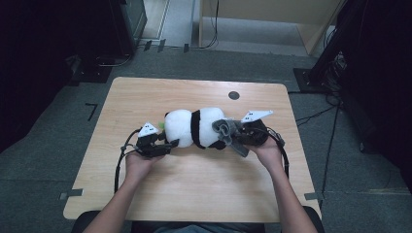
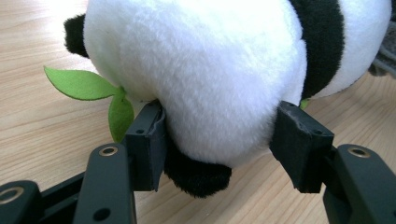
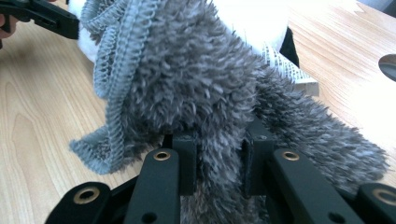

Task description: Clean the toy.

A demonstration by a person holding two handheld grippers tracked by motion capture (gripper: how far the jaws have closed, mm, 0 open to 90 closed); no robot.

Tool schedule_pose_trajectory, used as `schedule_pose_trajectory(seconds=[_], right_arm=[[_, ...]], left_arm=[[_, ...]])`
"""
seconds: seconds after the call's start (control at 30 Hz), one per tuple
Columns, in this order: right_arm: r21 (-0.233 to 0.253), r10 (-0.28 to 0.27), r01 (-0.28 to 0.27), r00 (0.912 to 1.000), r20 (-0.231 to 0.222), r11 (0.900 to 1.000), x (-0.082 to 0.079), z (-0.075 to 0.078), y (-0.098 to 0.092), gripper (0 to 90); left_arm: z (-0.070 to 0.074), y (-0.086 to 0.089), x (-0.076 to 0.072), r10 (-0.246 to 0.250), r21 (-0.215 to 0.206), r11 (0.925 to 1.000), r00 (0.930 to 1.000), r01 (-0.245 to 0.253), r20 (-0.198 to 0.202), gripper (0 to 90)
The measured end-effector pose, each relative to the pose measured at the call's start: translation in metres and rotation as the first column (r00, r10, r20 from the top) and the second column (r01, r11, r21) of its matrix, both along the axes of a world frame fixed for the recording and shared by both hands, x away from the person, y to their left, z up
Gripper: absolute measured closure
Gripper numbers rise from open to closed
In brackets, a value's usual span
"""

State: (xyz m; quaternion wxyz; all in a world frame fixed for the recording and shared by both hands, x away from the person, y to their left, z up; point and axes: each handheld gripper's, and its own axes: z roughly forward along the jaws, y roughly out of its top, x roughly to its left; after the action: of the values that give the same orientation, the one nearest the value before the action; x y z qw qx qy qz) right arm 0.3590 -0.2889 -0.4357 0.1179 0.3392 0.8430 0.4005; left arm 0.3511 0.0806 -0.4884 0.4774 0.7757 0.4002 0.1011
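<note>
A black-and-white panda plush (image 1: 194,127) lies on its side in the middle of the wooden table (image 1: 194,189). My left gripper (image 1: 170,144) is at its left end. In the left gripper view the jaws press into the white fur (image 2: 201,70) from both sides, next to a green felt leaf (image 2: 79,84). My right gripper (image 1: 234,135) is at the panda's right end, shut on a grey fluffy cloth (image 1: 224,129). In the right gripper view that cloth (image 3: 187,79) bunches between the jaws of the right gripper (image 3: 219,154) and drapes against the plush, hiding most of it.
A round hole (image 1: 233,95) is set in the table behind the panda. A white printed label (image 3: 285,67) sticks out from the plush. Dark equipment and cables stand on the floor around the table.
</note>
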Motion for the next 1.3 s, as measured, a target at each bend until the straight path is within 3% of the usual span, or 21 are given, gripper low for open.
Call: schedule_pose_trajectory(seconds=[0.2,0.27,0.5,0.67,0.77,0.93,1.07,1.3], right_arm=[[0.002,-0.014,0.014,0.9998,-0.012,1.000,0.000,0.000,0.002,73.6],[0.023,-0.026,0.027,0.9990,-0.036,0.999,0.001,-0.005,0.004,74.2],[0.016,-0.014,0.016,0.9976,-0.067,1.000,0.002,-0.023,0.012,74.2],[0.027,-0.009,0.011,0.9954,-0.095,1.000,0.001,-0.013,0.006,75.1],[0.026,0.005,-0.002,0.9966,-0.082,1.000,-0.003,-0.003,0.005,75.9],[0.069,0.050,-0.046,0.9971,-0.057,0.997,-0.014,0.014,0.008,76.9],[0.067,0.104,-0.100,0.9933,-0.051,0.993,-0.022,0.024,0.023,77.0],[0.013,0.187,-0.187,0.9797,-0.071,0.982,-0.026,0.020,0.063,77.0]], left_arm=[[0.000,0.000,0.000,-0.002,0.000,1.0000,1.0000,0.002,0.002,40.3],[-0.001,0.000,0.000,-0.001,0.002,1.0000,1.0000,0.001,0.003,40.6],[-0.001,0.000,0.001,0.002,0.008,1.0000,1.0000,-0.001,-0.004,41.1],[-0.001,0.001,0.001,0.005,0.005,1.0000,1.0000,-0.005,-0.008,41.1],[0.000,0.001,0.001,0.004,0.008,1.0000,1.0000,-0.004,-0.005,41.5],[0.000,0.000,0.001,0.004,0.011,0.9999,1.0000,-0.004,-0.001,41.8],[0.001,0.000,0.000,0.006,0.011,0.9999,1.0000,-0.006,0.001,42.0],[0.003,-0.001,0.001,0.004,0.019,0.9998,0.9999,-0.004,-0.009,43.1]])
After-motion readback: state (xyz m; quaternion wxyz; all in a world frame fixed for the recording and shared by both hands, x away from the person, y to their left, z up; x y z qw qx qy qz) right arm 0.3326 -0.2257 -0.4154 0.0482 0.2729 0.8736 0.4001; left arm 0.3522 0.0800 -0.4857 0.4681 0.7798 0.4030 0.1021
